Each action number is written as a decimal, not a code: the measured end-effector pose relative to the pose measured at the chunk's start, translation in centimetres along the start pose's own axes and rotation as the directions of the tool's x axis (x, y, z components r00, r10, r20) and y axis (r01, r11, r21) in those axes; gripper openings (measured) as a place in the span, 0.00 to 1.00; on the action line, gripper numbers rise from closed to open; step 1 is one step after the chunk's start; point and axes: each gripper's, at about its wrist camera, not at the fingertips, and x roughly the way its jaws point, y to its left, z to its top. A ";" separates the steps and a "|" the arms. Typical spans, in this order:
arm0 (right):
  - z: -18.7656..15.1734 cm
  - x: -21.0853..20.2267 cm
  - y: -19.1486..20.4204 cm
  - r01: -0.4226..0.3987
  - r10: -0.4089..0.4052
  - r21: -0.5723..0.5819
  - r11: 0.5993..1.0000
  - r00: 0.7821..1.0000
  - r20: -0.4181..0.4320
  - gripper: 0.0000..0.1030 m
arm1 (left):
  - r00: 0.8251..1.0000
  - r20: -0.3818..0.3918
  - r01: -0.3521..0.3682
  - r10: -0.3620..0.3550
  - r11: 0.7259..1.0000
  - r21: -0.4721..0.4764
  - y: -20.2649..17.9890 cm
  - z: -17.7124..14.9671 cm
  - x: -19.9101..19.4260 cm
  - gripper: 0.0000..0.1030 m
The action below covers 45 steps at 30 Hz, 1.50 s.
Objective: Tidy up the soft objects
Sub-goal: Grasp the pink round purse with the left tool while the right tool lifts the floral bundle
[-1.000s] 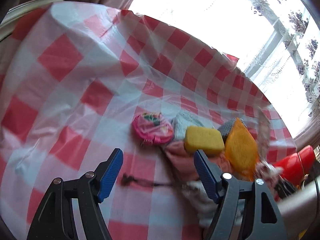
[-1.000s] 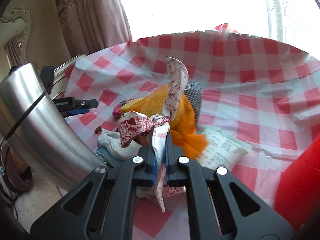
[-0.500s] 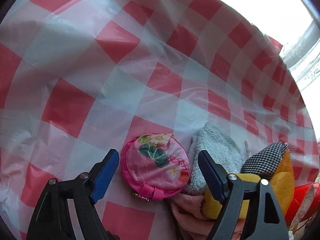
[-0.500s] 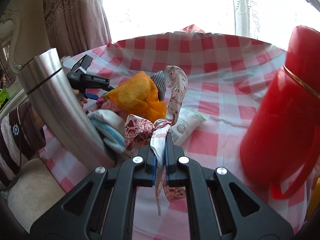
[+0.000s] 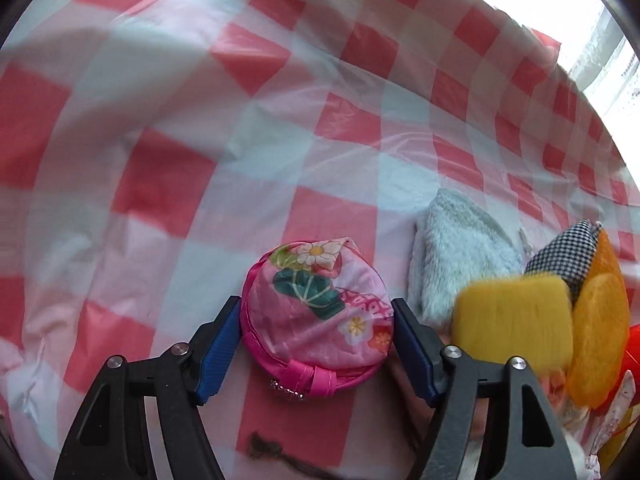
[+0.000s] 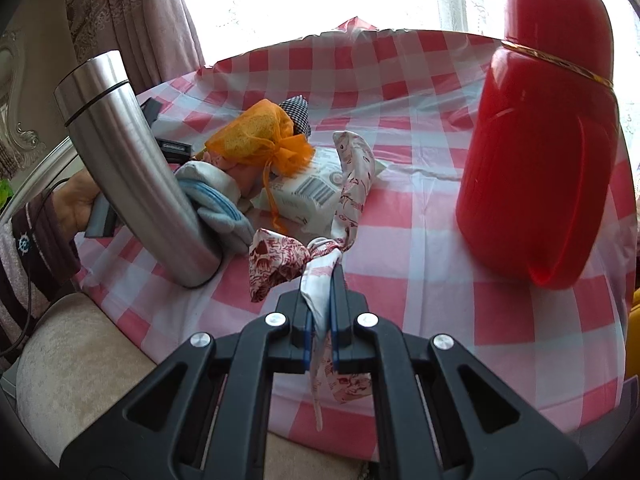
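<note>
A round pink pouch [image 5: 318,314] with printed white and yellow flowers, a dark green leaf shape and a bright pink zip band lies flat on the red-and-white checked tablecloth [image 5: 168,184], near the left wrist camera. The left gripper [image 5: 316,338] straddles it: its blue pads [image 5: 219,340] stand on either side of the pouch at its rim, and the jaws have just been closing with the pouch between them, though the view does not show whether the pads press on it yet.

To the right of the pouch lies a pale blue fluffy cloth [image 5: 460,256]; nearer and further right are a blurred yellow sponge [image 5: 514,320], a black-and-white checked fabric piece [image 5: 570,258] and an orange mesh bag [image 5: 600,320].

The right gripper [image 6: 322,316] has its fingers pressed together on one tail of a knotted white scarf with red print [image 6: 288,258], which trails over the cloth at the table's near side.

Beyond the scarf in the right wrist view sits the heap of soft things: one orange mesh bag [image 6: 256,136], one checked piece [image 6: 296,114], one white packet [image 6: 308,190] bearing a barcode whose text is too small to read, and folded pale blue and white cloths [image 6: 216,200]. One steel flask [image 6: 132,160] stands at the left, one tall red thermos [image 6: 548,152] at the right. A hand [image 6: 78,200] in a dark striped sleeve shows at the far left edge.
</note>
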 end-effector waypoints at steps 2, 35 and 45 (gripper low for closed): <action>-0.5 -0.2 -0.1 0.006 -0.006 0.006 1.000 1.000 -0.008 0.08 | 1.000 0.011 0.010 -0.010 1.000 -0.021 1.1 -1.2 -0.8 0.71; -8.3 -11.7 -2.4 0.178 -0.179 0.061 0.982 0.984 0.005 0.08 | 0.954 0.139 0.259 -0.264 0.964 0.058 -3.2 -21.1 -16.7 0.71; -11.3 -16.7 -6.5 0.275 -0.278 0.144 0.951 0.961 0.001 0.08 | 0.918 0.083 0.363 -0.389 0.904 0.225 -10.3 -25.3 -19.0 0.71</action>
